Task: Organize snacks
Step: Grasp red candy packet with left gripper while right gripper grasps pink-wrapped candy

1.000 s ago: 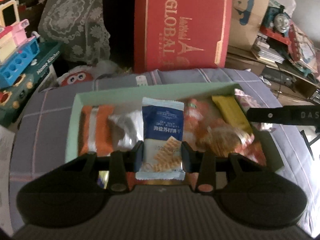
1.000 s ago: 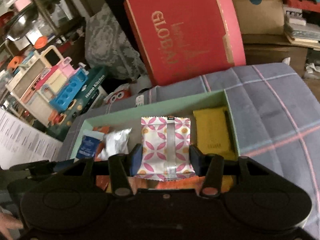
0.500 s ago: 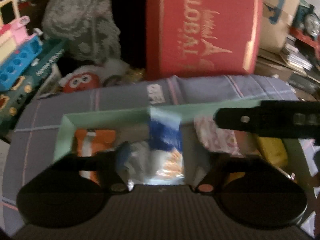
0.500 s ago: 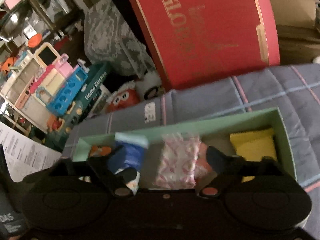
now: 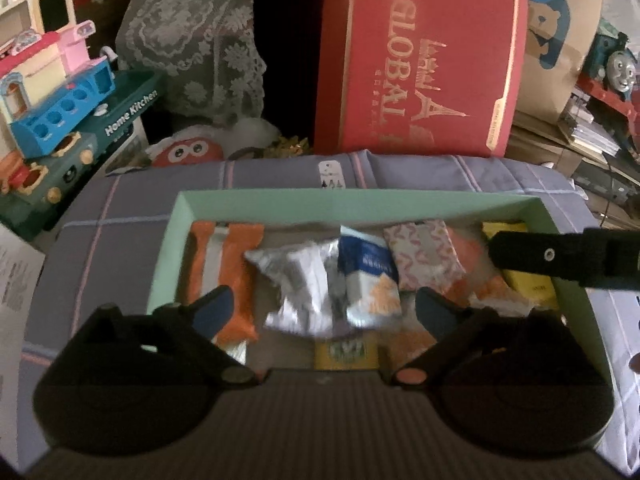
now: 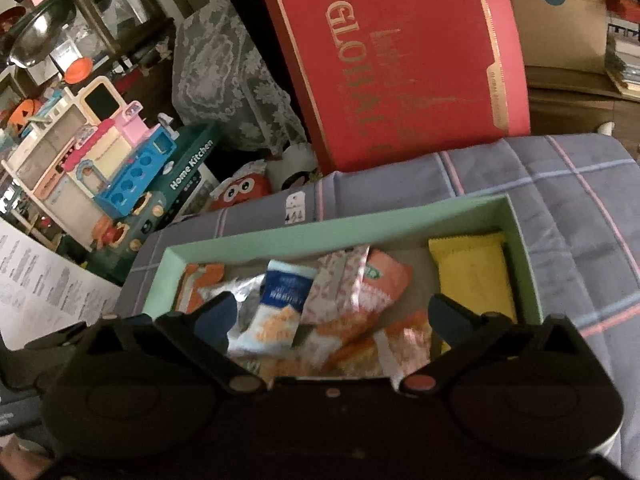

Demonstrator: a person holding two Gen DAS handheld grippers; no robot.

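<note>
A pale green box point(image 5: 360, 202) on a plaid cloth holds several snack packets. In the left wrist view a blue cracker packet point(image 5: 370, 280) lies in the middle, beside a pink-patterned packet point(image 5: 426, 258), a silver packet point(image 5: 304, 280), an orange packet point(image 5: 224, 264) and a yellow one point(image 5: 528, 284). My left gripper point(image 5: 324, 308) is open and empty above the box. My right gripper point(image 6: 334, 316) is open and empty too, and its finger point(image 5: 560, 258) crosses the right of the left view. The right wrist view shows the box point(image 6: 340, 232), the blue packet point(image 6: 280, 300), the pink packet point(image 6: 340, 284) and the yellow packet point(image 6: 472, 276).
A red "GLOBAL" gift box point(image 5: 420, 64) stands behind the cloth. A toy kitchen set point(image 5: 60, 92) and a red plush point(image 5: 188, 152) sit at the left. Printed paper point(image 6: 44, 284) lies at the left edge. A cardboard box point(image 5: 560, 40) and a toy train point(image 5: 616, 64) are at the right.
Both grippers opened. The left let go of the blue cracker packet and the right let go of the pink packet; both now lie in the box. Both grippers pulled back.
</note>
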